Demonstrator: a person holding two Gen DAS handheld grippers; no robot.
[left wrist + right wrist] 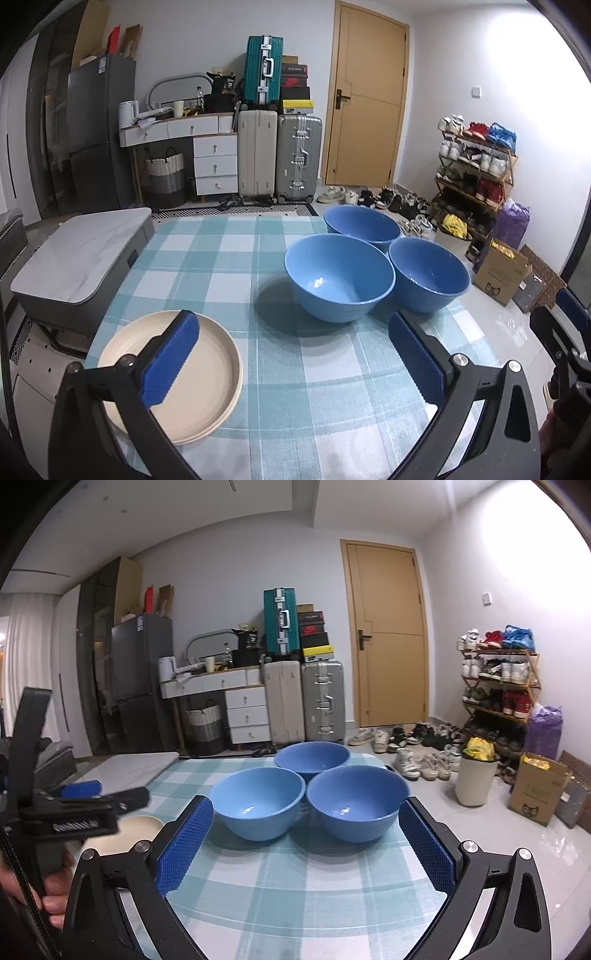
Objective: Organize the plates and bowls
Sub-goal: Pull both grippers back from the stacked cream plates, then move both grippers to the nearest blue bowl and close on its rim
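Nearest to my left tool (293, 354), whose jaws stand wide with nothing between them, the cream plates (184, 373) lie stacked flat on the checked worktop (295, 398), partly under the tool's left finger; I judge this part of the sorting done, at least two rims showing in the pile. My right tool (306, 843) is likewise spread wide and empty, and just ahead of its fingertips sit two blue bowls side by side, the left bowl (260, 806) and the right bowl (356, 801), apparently touching at the rims. Beyond them, centred between the fingers, stands the far bowl (313, 757). All three bowls rest upright, mouths facing up; being round, neither they nor the plates have a long axis to align. What remains, in my judgement, is nesting the three bowls into one stack.
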